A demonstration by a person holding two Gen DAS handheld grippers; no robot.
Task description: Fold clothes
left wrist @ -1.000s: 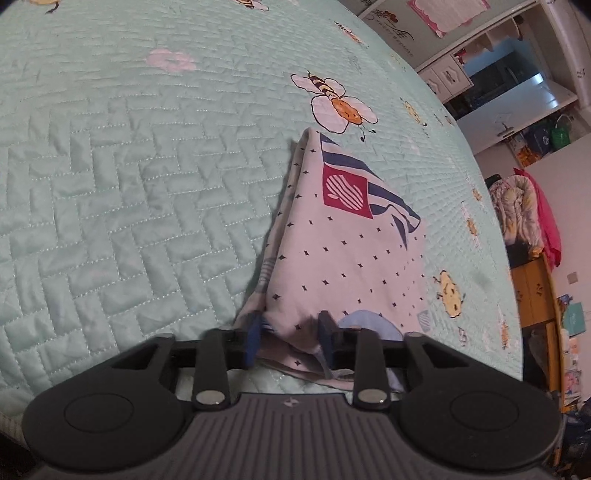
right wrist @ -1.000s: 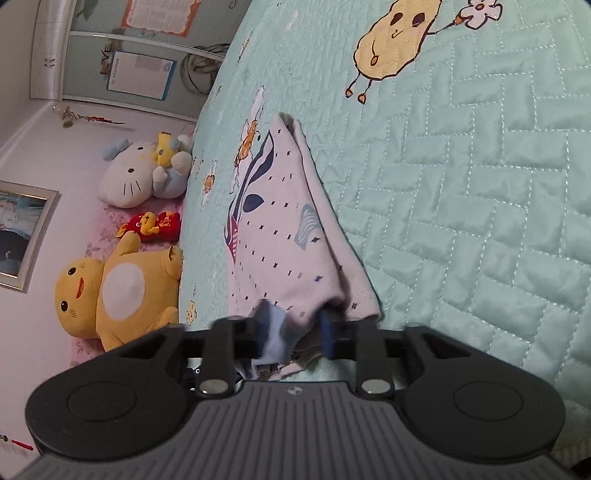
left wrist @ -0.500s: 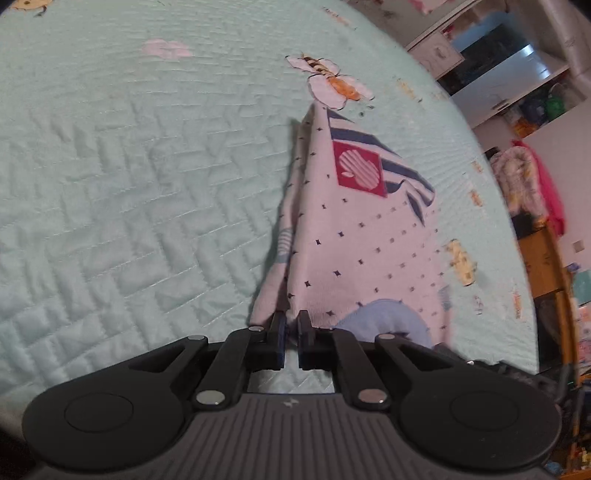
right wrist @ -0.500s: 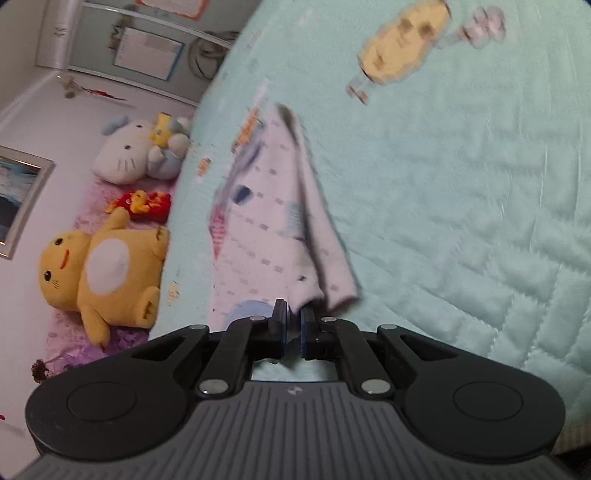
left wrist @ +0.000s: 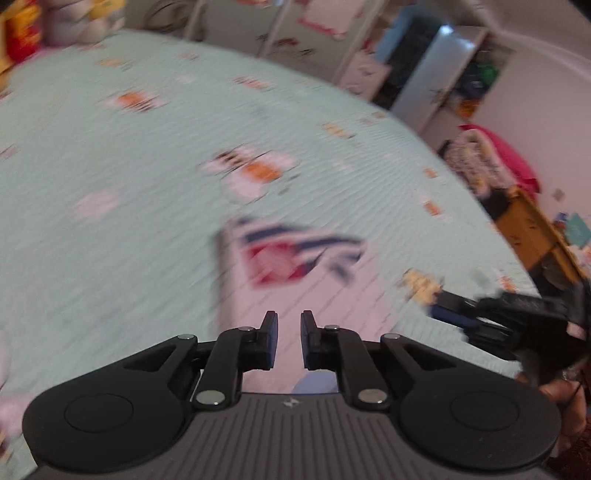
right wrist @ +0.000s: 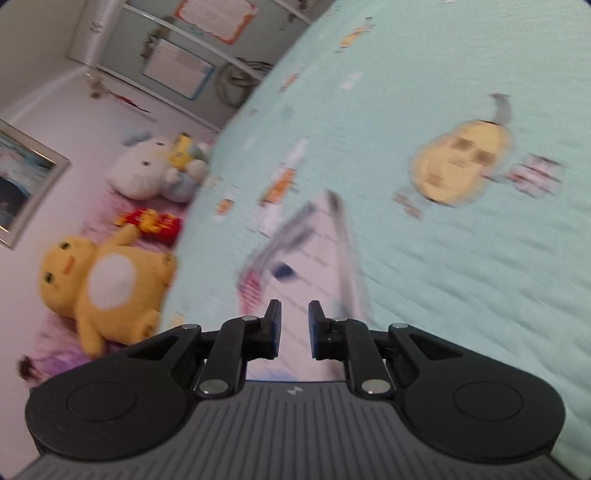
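Bedroom: mint-green quilted bedspread (left wrist: 110, 177) fills both views, printed with cartoon bees and yellow figures; both frames are motion-blurred.
Garment: pale folded cloth (left wrist: 295, 280) with small dark dots, navy stripes and a red square patch, lying flat on the bedspread, lower centre of the left wrist view; the same cloth (right wrist: 306, 258) sits centre, just above the fingers, in the right wrist view.
Left gripper: (left wrist: 289, 341) jaws opening, narrow gap, nothing between the pads; the cloth shows past the gap, released.
Right gripper: (right wrist: 294, 330) jaws opening, slightly wider gap, nothing pinched; cloth lies beyond the tips. It also shows as a dark blur at the right edge of the left wrist view (left wrist: 480, 314), with part of a hand behind it.
Floor left: yellow plush toy (right wrist: 107, 284), lower left of the right wrist view; white cat plush (right wrist: 147, 173) above it, red toy (right wrist: 151, 221) between them.
Walls: posters (right wrist: 216, 16) on the doors, upper left; framed picture (right wrist: 22, 181) at the left edge.
Right side: wooden cabinet (left wrist: 532, 229) and a pile of pink clothes (left wrist: 498, 158), right edge of the left wrist view.
Writing: none readable; poster text is blurred. Only a small embossed logo on each gripper body, not legible as a name.
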